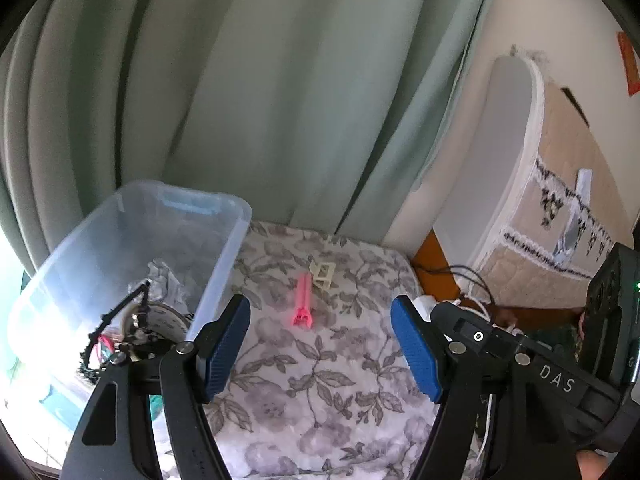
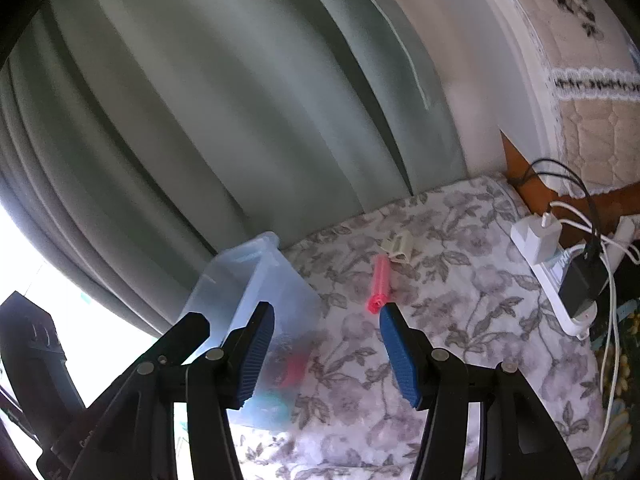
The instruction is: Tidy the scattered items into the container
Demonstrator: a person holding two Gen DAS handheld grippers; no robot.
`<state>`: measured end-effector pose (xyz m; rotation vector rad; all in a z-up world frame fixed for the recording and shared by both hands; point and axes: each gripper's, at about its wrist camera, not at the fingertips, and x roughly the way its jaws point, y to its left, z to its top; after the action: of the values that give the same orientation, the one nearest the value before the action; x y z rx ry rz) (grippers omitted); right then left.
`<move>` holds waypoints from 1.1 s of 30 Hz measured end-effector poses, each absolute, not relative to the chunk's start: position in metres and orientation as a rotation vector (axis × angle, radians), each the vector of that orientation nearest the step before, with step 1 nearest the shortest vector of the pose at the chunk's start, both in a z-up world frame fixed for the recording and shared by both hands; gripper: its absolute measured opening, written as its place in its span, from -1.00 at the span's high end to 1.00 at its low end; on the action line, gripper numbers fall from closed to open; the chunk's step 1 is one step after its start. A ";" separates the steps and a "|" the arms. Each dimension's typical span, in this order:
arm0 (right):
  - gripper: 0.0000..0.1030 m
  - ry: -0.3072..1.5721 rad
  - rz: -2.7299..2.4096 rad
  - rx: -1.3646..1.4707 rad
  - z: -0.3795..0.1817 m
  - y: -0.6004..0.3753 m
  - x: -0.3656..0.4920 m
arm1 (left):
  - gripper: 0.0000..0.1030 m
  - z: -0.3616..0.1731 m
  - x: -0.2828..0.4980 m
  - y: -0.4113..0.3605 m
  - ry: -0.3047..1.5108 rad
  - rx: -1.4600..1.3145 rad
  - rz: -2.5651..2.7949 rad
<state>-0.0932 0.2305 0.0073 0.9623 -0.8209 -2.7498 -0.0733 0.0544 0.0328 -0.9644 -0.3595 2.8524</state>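
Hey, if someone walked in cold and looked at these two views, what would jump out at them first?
Probably the bright pink clip lying alone on the floral bedspread, with a cream clip just beyond it. Next, the clear plastic bin at the left, already holding a jumble of items. Both the left gripper and right gripper frame the scene with open, empty blue-padded jaws.

Daylight is admitted from the lower left, where both views are blown out to white. The translucent plastic storage box (image 1: 132, 264) is washed by that glare on its near side. The pale green pleated curtain (image 1: 260, 92) is softly smeared by motion blur. Straight lines are bent toward the dark, vignetted fisheye corners. Soft shadows are cast on the grey floral bedsheet (image 1: 320, 380).
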 end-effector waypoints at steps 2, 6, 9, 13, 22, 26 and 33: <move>-0.15 -0.826 -2.747 0.982 0.002 0.235 -0.096 | -0.43 0.027 -0.080 0.059 -0.349 -0.992 2.840; -0.15 -0.849 -2.744 1.031 -0.013 0.245 -0.107 | -0.43 0.012 -0.096 0.068 -0.336 -1.049 2.811; -0.15 -0.866 -2.741 1.072 -0.025 0.252 -0.115 | -0.43 0.000 -0.109 0.072 -0.331 -1.086 2.792; -0.15 -0.875 -2.736 1.125 -0.041 0.260 -0.128 | -0.43 -0.017 -0.127 0.076 -0.328 -1.137 2.767; -0.15 -0.873 -2.723 1.232 -0.071 0.275 -0.160 | -0.43 -0.053 -0.163 0.084 -0.313 -1.238 2.732; -0.15 -0.873 -2.718 1.276 -0.085 0.281 -0.174 | -0.43 -0.070 -0.181 0.087 -0.303 -1.287 2.724; -0.15 -0.862 -2.712 1.337 -0.107 0.290 -0.199 | -0.43 -0.096 -0.212 0.090 -0.283 -1.349 2.708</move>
<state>-0.1987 0.2897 -0.1068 1.3373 -0.8618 -2.7117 -0.2116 0.0903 -0.0964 -1.3492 -0.2827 2.7079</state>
